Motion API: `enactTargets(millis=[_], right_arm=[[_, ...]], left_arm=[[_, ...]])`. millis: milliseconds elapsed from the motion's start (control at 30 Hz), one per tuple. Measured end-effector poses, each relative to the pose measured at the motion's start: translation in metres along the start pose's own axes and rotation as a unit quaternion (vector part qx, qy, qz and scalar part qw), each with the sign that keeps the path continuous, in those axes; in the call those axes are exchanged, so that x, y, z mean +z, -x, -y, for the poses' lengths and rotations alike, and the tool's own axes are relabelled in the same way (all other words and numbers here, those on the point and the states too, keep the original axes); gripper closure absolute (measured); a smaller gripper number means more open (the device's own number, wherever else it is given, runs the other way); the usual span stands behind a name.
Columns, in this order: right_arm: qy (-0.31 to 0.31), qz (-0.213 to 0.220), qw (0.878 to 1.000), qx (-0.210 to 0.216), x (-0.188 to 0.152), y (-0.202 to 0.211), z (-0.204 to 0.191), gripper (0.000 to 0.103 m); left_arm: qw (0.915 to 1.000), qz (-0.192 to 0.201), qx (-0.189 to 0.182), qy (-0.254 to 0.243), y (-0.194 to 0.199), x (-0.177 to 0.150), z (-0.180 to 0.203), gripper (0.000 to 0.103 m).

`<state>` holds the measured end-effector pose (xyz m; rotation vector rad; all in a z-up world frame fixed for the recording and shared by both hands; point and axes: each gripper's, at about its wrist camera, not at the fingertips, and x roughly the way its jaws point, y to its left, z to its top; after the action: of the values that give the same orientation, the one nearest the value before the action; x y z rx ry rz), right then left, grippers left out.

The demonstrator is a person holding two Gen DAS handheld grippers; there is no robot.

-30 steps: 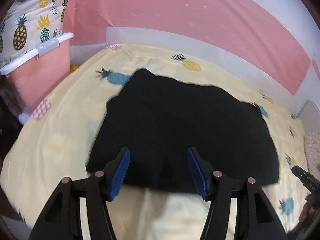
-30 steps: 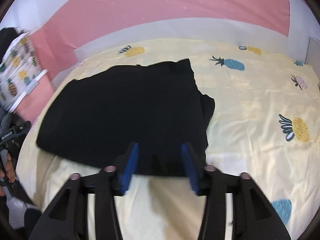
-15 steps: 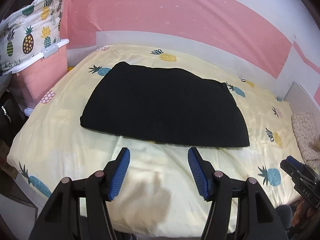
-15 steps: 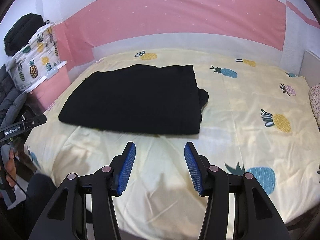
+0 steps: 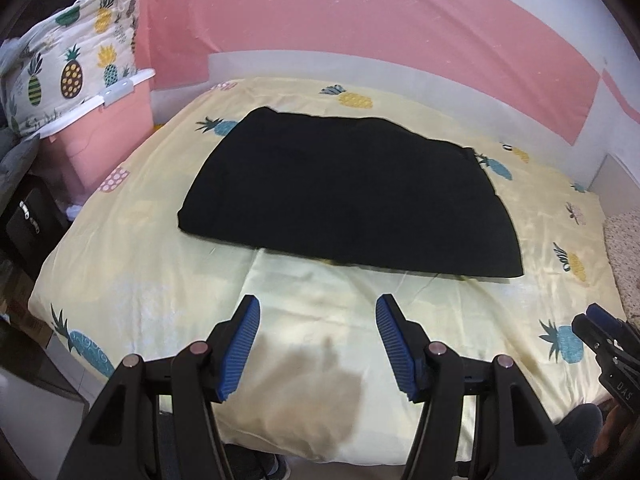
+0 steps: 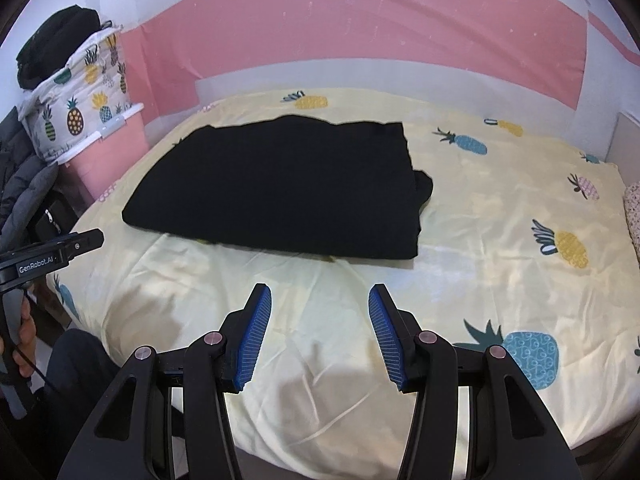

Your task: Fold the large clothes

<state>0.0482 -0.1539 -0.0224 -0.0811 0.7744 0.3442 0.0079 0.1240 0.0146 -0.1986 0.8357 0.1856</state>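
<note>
The black garment (image 5: 348, 196) lies folded flat on your pineapple sheet (image 5: 168, 280). Your left gripper (image 5: 318, 308) and right gripper (image 6: 316, 296) hover near it, jaws spread, holding nothing

"GenRobot.AI" stands in white on the left claw (image 6: 60, 252), seen from the right wrist; "DAS" on the right claw (image 5: 612, 364).

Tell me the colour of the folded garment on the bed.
Plain black garment; right wrist view shows it best.

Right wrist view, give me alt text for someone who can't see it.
A folded black garment lies flat on a bed's yellow pineapple-print sheet. The right gripper hovers in front of it, blue-padded fingers apart and empty.
</note>
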Motion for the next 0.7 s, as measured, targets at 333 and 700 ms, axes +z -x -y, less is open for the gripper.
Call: enactTargets(millis=[333, 700], right_arm=[[0.002, -0.012, 1.000, 0.002, -0.004, -0.006, -0.004, 0.045], [0.007, -0.020, 1.000, 0.008, -0.006, -0.006, -0.009, 0.044]], left_arm=[[0.9999, -0.015, 0.005, -0.008, -0.010, -0.009, 0.001, 0.041], [0.9998, -0.019, 0.004, -0.010, -0.010, -0.011, 0.004, 0.041]])
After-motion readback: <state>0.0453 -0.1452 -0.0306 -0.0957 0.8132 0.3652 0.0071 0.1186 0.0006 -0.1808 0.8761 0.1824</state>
